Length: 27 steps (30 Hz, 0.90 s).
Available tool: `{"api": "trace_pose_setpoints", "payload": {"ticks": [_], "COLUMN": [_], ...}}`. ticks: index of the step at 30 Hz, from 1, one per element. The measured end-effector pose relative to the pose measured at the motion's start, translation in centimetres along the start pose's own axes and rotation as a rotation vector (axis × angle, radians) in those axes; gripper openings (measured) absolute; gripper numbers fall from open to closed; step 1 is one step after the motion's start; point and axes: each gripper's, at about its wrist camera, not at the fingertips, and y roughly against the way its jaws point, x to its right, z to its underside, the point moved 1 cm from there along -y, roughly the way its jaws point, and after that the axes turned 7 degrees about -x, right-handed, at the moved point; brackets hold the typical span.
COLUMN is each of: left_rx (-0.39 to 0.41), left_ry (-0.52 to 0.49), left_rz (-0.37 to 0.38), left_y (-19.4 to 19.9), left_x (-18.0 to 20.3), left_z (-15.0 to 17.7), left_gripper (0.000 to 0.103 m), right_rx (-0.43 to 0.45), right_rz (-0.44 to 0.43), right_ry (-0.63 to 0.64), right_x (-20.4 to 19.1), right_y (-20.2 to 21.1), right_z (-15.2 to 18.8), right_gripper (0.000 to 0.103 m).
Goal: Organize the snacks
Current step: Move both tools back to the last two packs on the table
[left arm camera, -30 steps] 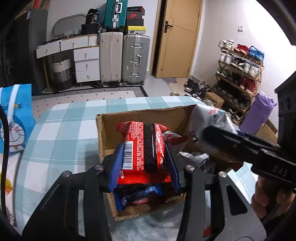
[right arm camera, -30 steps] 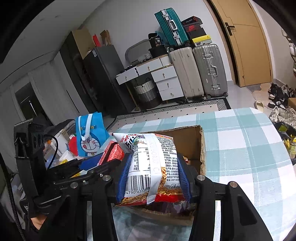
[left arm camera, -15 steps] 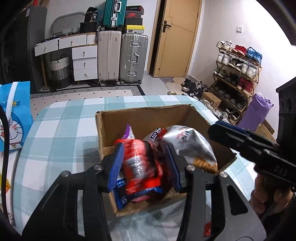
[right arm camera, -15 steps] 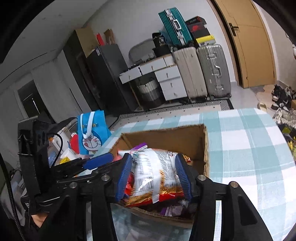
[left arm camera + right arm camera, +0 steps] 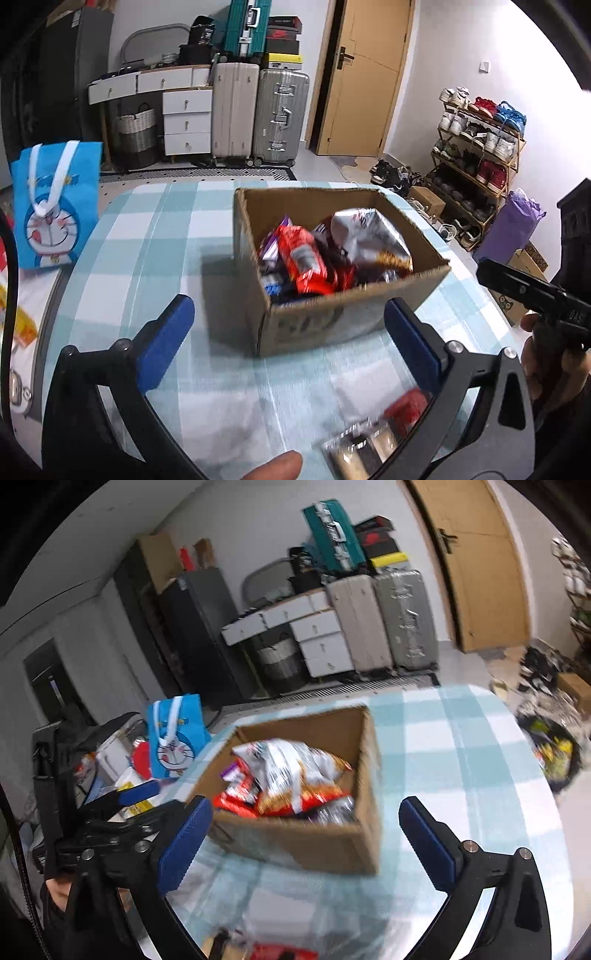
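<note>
Checked tablecloth point(image 5: 155, 236), blurred packets point(image 5: 369, 439) cut off, snack box point(image 5: 332, 325)

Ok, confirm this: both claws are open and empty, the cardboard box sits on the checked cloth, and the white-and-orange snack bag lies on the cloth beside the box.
One thing is wrong: the white-and-orange snack bag lies inside the cardboard box, on top of the other packets, as the right wrist view shows. The left claw and right claw are open and empty, and the box sits on the checked cloth.

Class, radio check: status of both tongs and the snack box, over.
Left tongs open, empty. Right tongs open, empty. Red packet and silver bag inside cardboard box. Loose snacks on table near tongs.
</note>
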Motion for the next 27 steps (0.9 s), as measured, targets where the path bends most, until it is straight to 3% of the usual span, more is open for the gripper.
{"api": "trace_pose_setpoints", "payload": {"ticks": [10,15,23,27], "left_rx": [-0.022,-0.074,-0.158,-0.191], "left_ry": [0.011,0.064,0.068,0.054], "left_rz": [-0.066,-0.034,-0.008,-0.023], "left_y": [2.8,2.0,0.5,0.1], "left_x": [0.1,0.2,1.4,2.0], "left_z": [5.5,8.0,11.4,12.7], "left_gripper": [0.103,0.103,0.103,0.103], "right_rx": [-0.094,-0.154,-0.274,-0.293], "right_rz": [0.087,0.089,0.084,0.094], "right_ry": [0.045,0.0,0.013,0.016], "right_x": [-0.9,-1.4,-2.7,-2.8], "right_y": [1.5,1.1,-0.9,-1.3], "right_z": [5.0,7.7,11.7,12.6], "right_gripper": [0.102,0.102,0.102,0.102]}}
